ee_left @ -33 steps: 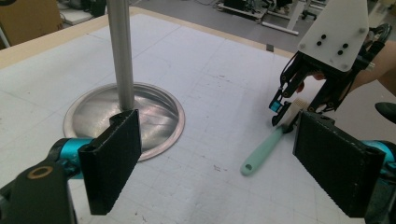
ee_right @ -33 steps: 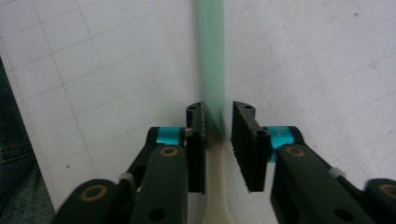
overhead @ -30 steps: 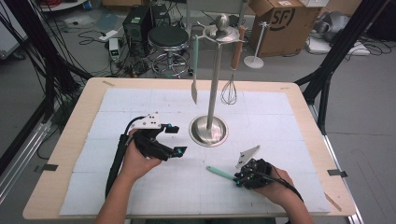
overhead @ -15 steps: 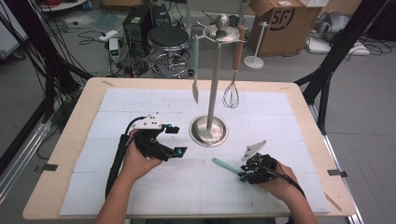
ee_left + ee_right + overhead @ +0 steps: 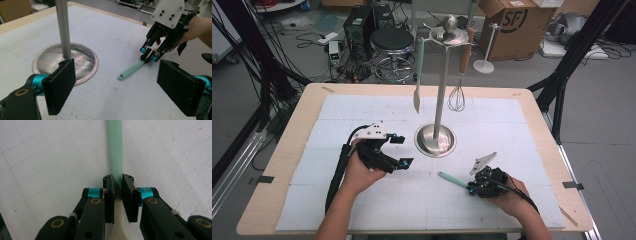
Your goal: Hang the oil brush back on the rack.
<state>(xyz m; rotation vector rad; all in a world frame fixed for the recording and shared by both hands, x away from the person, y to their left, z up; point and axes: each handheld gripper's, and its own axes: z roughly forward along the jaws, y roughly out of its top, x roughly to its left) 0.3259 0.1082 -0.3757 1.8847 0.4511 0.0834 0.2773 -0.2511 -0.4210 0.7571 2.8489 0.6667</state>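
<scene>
A spatula with a mint-green handle [image 5: 452, 180] and a cream blade [image 5: 120, 227] lies on the white mat at the front right. My right gripper [image 5: 473, 189] is shut on it where handle meets blade; its jaws have just been closing, and in the right gripper view the pads [image 5: 110, 186] press both sides of the handle [image 5: 115, 150]. My left gripper [image 5: 403, 150] is open and empty, left of the stand's round base [image 5: 435, 140]. From the left gripper view, the wide-apart jaws [image 5: 118, 87] frame the handle [image 5: 131, 70] and the right gripper [image 5: 148, 56].
A steel utensil stand [image 5: 441, 90] rises from the mat's middle. A green-handled flat utensil [image 5: 417, 97] and a wooden-handled whisk [image 5: 456, 97] hang from its top. Beyond the table's far edge stand a stool [image 5: 391, 42], cables and cardboard boxes [image 5: 507, 20].
The right hand has shifted slightly, and the spatula's green handle has swung a little toward the stand. The left hand has stayed put.
</scene>
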